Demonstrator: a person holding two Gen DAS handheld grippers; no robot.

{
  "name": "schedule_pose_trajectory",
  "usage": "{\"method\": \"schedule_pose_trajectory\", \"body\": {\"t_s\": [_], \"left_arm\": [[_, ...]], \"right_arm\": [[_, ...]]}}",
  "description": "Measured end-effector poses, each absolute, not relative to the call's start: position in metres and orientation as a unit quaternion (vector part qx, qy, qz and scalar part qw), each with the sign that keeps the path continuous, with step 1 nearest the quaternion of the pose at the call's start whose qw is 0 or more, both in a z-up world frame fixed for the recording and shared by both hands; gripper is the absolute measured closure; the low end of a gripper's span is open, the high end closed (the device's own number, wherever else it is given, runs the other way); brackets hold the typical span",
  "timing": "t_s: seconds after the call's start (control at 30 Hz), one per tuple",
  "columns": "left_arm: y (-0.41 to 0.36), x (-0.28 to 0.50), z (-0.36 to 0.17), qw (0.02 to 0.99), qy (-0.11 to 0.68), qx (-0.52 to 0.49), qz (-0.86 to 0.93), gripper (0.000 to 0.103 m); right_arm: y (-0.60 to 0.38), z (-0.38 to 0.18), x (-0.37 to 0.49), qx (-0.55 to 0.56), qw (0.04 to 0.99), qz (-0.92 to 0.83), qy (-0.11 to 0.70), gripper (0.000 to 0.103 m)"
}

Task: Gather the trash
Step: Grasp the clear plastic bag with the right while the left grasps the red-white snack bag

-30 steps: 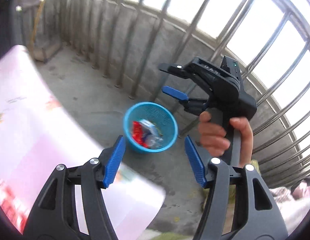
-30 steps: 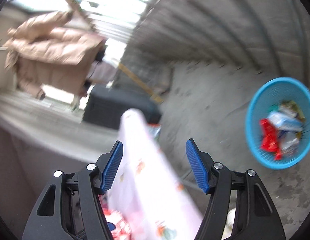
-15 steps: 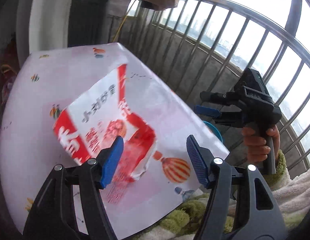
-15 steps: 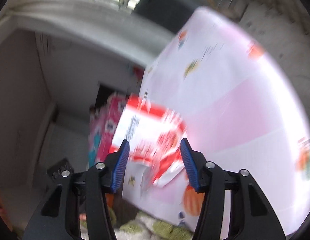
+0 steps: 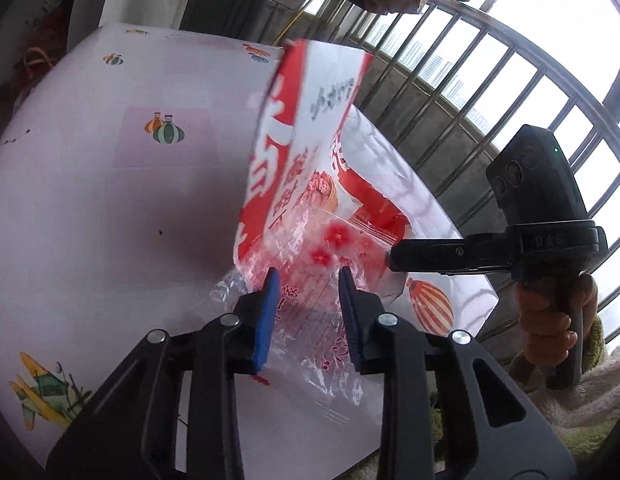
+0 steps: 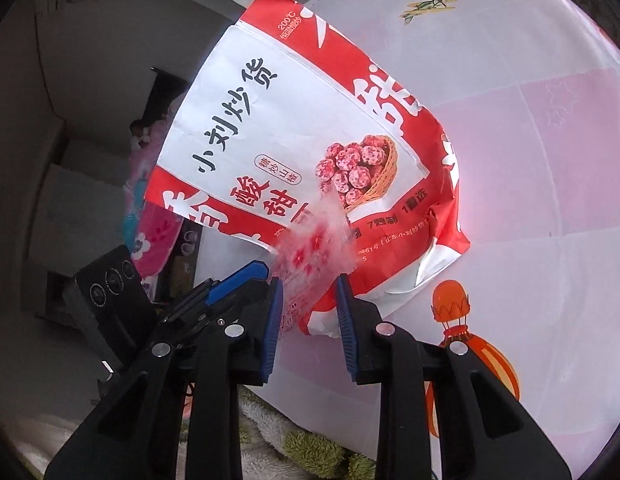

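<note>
Fingers of L gripper [image 5: 305,284] and R gripper [image 6: 309,294] had just been closing, now narrow, each w/ the clear plastic wrapper [image 5: 310,276] between the pads; firm pinch or not, couldn't tell. A sec earlier both hung wide over the floor by the blue bin. Beyond, red-and-white snack bag [image 6: 293,140] stood tipped up off the desk [image 5: 109,200]. Judged: pickup starting, binning left.

table [image 5: 109,208]: pink-white cloth, balloon prints | railing [image 5: 490,80]: metal bars | towel [image 5: 582,420]: fluffy
</note>
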State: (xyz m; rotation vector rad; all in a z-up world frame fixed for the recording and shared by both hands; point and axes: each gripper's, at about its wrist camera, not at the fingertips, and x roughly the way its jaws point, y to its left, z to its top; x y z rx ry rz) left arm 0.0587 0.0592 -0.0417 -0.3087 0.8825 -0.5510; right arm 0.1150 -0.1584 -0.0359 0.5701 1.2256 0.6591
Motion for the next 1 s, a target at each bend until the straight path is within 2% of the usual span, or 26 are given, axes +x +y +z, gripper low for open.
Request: {"method": "schedule_pose_trajectory", "body": {"t_s": [0.33,0.9,1.0], "left_arm": [[0.051,0.065,-0.057,0.847,0.422,-0.169,-0.274,0.087],[0.050,0.061,-0.065,0.849,0.425,-0.184,-0.254,0.090],[0.050,0.060,-0.065,0.850,0.424,-0.185,-0.252,0.091]], "right_arm": [[-0.159,-0.027,0.137,0.250,0.745,0.273,0.555,0.081],[-0.144,-0.025,0.121,0.228,0.747,0.283,0.556,0.084],[-0.144,-0.028,0.119,0.227,0.751,0.277,0.555,0.088]]}}
